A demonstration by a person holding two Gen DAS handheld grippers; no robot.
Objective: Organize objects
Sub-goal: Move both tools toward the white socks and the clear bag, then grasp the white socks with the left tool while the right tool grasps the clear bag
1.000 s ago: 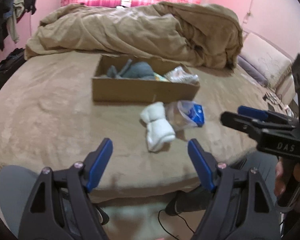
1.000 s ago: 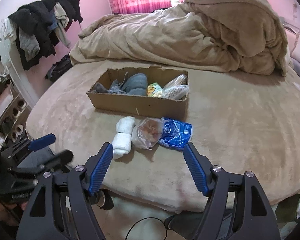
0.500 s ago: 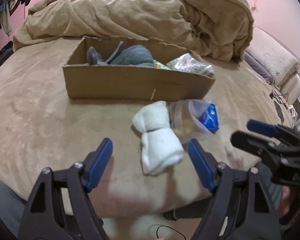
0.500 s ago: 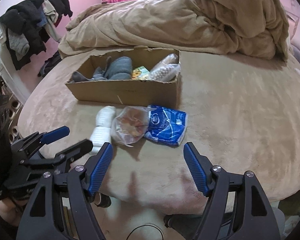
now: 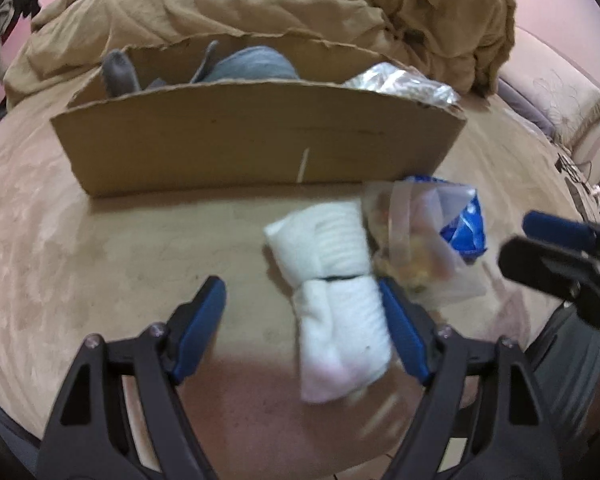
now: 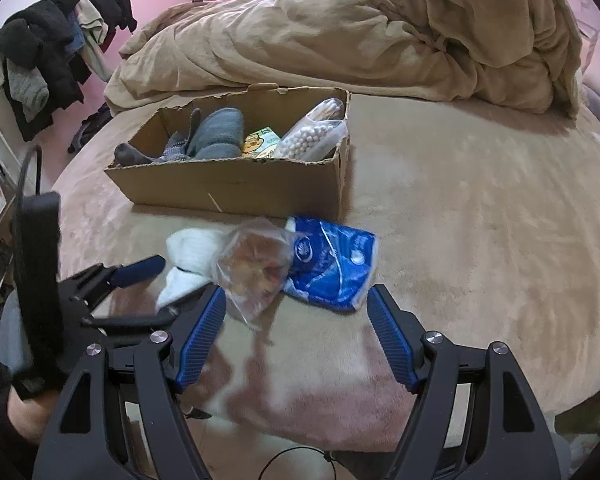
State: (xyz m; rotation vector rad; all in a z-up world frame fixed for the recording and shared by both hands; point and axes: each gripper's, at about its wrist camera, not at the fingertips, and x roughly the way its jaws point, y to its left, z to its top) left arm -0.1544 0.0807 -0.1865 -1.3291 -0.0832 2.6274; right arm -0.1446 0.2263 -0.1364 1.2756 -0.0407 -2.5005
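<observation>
While three loose things lie on the bed in front of the cardboard box [image 6: 236, 192], the step in hand appears to be the picking of the white rolled socks [image 5: 336, 292], which lie nearest to the left gripper [image 5: 304, 324]. This gripper has its jaws spread wide and holds nothing; the roll sits between them but off centre, its lower end just beside or touching the right blue finger [image 5: 404, 340], with much free space toward the other finger. To do the step well, the person should probably shift the tool a little to the right so that the roll comes to the middle, and only then close on the thick lower half, because a soft roll can slip out or unroll if it is caught only at the edge. The clear plastic bag [image 5: 416, 248] touches the socks on their right side, so the closing finger may catch its film and drag it along; a small push forward under the roll would help to avoid this. The right gripper [image 6: 296, 336] is also spread and empty, hovering near the clear bag and the blue packet [image 6: 332, 268]. The box already holds grey socks [image 6: 216, 136] and a bag of white beads [image 6: 312, 140], yet some room seems to remain between them.
</observation>
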